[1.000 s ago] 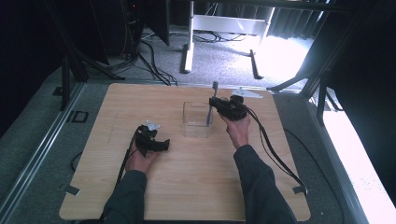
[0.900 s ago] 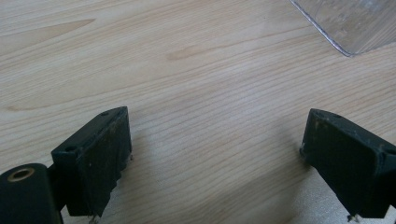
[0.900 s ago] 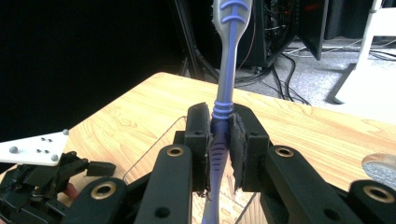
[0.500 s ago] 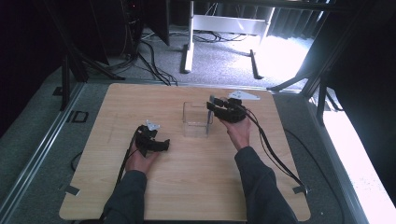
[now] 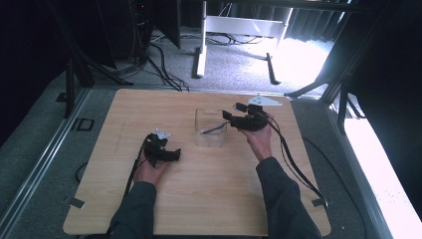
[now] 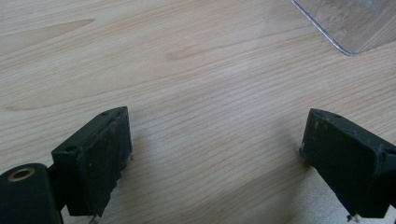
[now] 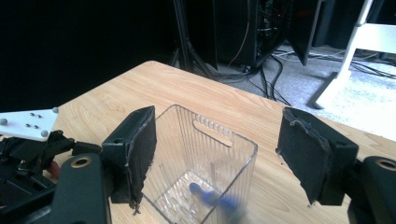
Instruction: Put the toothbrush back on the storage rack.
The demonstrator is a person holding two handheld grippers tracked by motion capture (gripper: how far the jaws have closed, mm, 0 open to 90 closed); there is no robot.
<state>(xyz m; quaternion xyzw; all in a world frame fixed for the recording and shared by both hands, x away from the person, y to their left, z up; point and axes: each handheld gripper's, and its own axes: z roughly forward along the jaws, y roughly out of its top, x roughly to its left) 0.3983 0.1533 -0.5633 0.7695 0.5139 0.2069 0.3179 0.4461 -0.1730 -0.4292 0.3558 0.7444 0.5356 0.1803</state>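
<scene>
A clear plastic bin point(image 5: 209, 128) stands mid-table. A blue pen-like object point(image 5: 213, 130) lies slanted inside it, blurred in the right gripper view point(image 7: 215, 199). My right gripper point(image 5: 232, 112) hovers at the bin's right rim, tilted down toward it. Its jaws stand wide apart over the bin point(image 7: 205, 154) with nothing between them point(image 7: 219, 122). My left gripper point(image 5: 172, 155) rests low on the wooden table point(image 5: 209, 199), left of and nearer than the bin. It is open point(image 6: 215, 135) over bare wood, with the bin's corner point(image 6: 355, 23) ahead of it.
The table's edges drop off on all sides. Past the far edge are cables and a white stand foot point(image 5: 239, 25) on the floor. Cables trail from both grippers toward the near edge. The left gripper's white plate point(image 7: 25, 123) appears beyond the bin.
The right gripper held a thin object upright over the bin, then tipped down and opened. The blue object now lies in the bin. The left gripper stayed put.
</scene>
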